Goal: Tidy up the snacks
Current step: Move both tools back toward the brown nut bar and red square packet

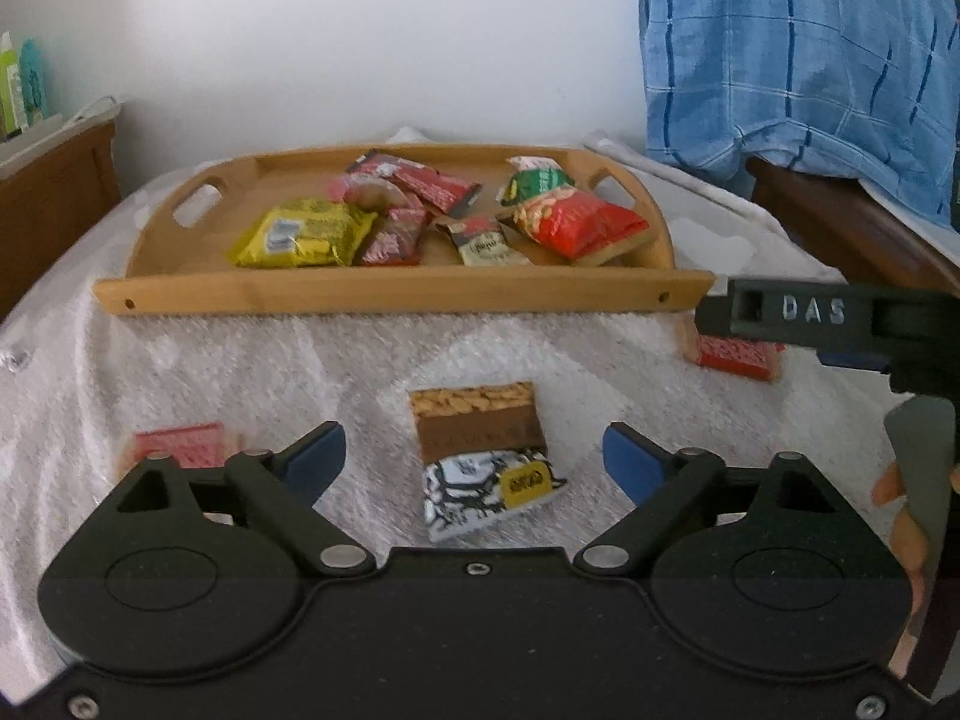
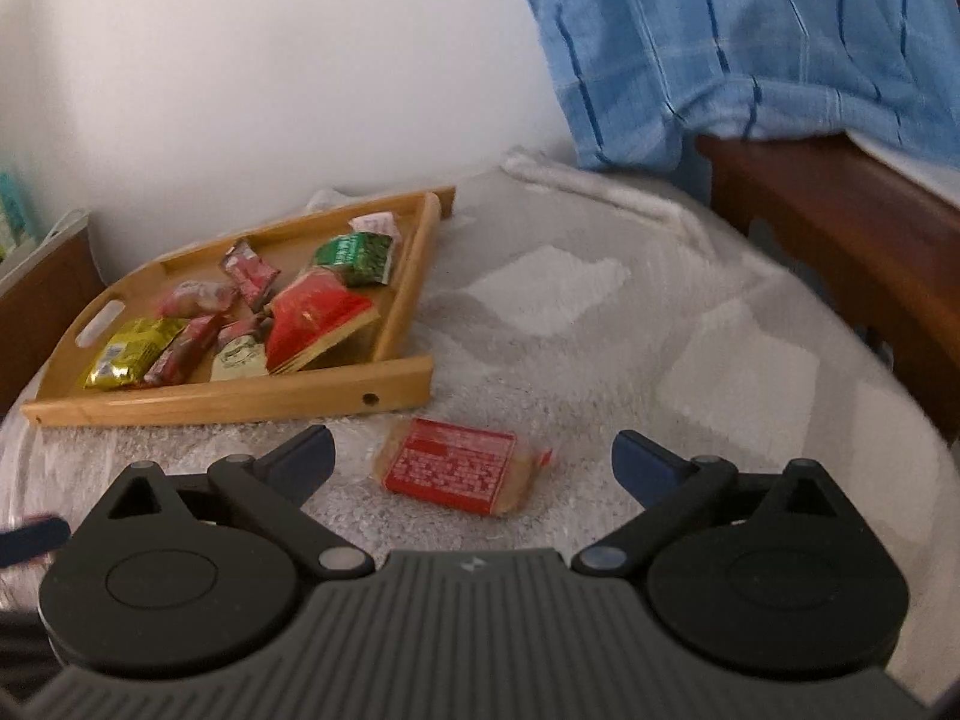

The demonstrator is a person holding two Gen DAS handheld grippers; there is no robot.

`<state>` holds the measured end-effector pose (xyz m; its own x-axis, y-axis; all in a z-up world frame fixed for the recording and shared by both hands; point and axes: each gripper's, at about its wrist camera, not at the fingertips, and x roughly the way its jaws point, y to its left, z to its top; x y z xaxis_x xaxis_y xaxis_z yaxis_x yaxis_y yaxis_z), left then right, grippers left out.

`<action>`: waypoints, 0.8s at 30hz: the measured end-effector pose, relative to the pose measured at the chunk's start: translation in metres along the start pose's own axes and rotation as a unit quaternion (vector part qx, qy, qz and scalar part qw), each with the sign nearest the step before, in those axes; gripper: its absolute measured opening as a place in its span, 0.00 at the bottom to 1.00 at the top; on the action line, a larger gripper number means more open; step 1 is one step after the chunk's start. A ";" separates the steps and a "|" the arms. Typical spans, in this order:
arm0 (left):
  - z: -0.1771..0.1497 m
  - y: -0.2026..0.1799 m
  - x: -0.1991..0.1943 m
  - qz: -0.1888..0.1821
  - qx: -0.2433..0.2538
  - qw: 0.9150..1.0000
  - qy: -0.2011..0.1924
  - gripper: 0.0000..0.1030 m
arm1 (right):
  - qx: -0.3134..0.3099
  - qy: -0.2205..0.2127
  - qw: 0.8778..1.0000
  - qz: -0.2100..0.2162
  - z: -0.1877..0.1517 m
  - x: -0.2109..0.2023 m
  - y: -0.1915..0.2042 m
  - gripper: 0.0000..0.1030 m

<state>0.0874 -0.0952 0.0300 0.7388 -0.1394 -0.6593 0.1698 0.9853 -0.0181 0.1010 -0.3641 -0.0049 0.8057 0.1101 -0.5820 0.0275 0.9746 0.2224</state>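
Observation:
A wooden tray [image 1: 408, 291] holds several snack packets at the back of the towel-covered table; it also shows in the right wrist view [image 2: 240, 399]. My left gripper [image 1: 474, 456] is open over a brown peanut bar [image 1: 477, 423] and a black-and-white packet [image 1: 486, 495] lying on the towel between its fingers. A red packet [image 1: 177, 444] lies by its left finger. My right gripper [image 2: 471, 453] is open around a red-labelled biscuit pack [image 2: 459, 474] lying on the towel; that pack also shows in the left wrist view [image 1: 735, 357] under the right gripper's body [image 1: 828, 315].
A white towel [image 2: 600, 324] covers the table. A blue checked cloth [image 1: 798, 54] hangs over dark wooden furniture [image 2: 840, 222] at the right. A wooden cabinet [image 1: 48, 198] with bottles stands at the left. A white wall is behind.

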 end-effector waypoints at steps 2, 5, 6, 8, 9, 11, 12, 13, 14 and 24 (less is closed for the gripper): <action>-0.002 -0.002 0.002 -0.003 -0.002 1.000 0.004 0.82 | 0.018 0.004 1.000 -0.004 0.001 0.002 -0.005 1.00; -0.004 -0.005 0.005 -0.001 -0.004 1.000 0.008 0.76 | 0.034 0.009 0.999 -0.003 0.001 0.005 -0.009 1.00; -0.005 -0.006 0.006 0.001 -0.004 1.000 0.009 0.73 | 0.037 0.011 0.999 -0.005 0.001 0.006 -0.010 1.00; -0.005 -0.007 0.007 0.004 -0.004 1.000 0.008 0.72 | 0.037 0.013 0.999 -0.007 0.001 0.007 -0.010 1.00; -0.005 -0.007 0.007 0.005 -0.004 1.000 0.007 0.71 | 0.035 0.013 0.999 -0.008 0.001 0.007 -0.009 1.00; -0.005 -0.007 0.008 0.007 -0.004 1.000 0.007 0.69 | 0.028 0.013 0.999 -0.009 0.001 0.008 -0.007 1.00; -0.005 -0.007 0.008 0.009 -0.005 1.000 0.008 0.68 | 0.024 0.013 1.000 -0.009 0.000 0.008 -0.006 1.00; -0.005 -0.007 0.008 0.009 -0.005 1.000 0.009 0.67 | 0.021 0.013 1.000 -0.010 0.000 0.009 -0.004 1.00; -0.005 -0.007 0.008 0.009 -0.006 1.000 0.009 0.67 | 0.018 0.013 1.000 -0.010 0.000 0.009 -0.003 1.00; -0.003 -0.008 0.012 0.019 -0.003 1.000 0.013 0.67 | -0.017 0.013 1.000 -0.018 -0.003 0.011 0.009 1.00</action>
<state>0.0925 -0.1046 0.0198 0.7276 -0.0999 -0.6787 0.1382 0.9904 0.0024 0.1085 -0.3534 -0.0120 0.7885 0.0794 -0.6099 0.0352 0.9842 0.1737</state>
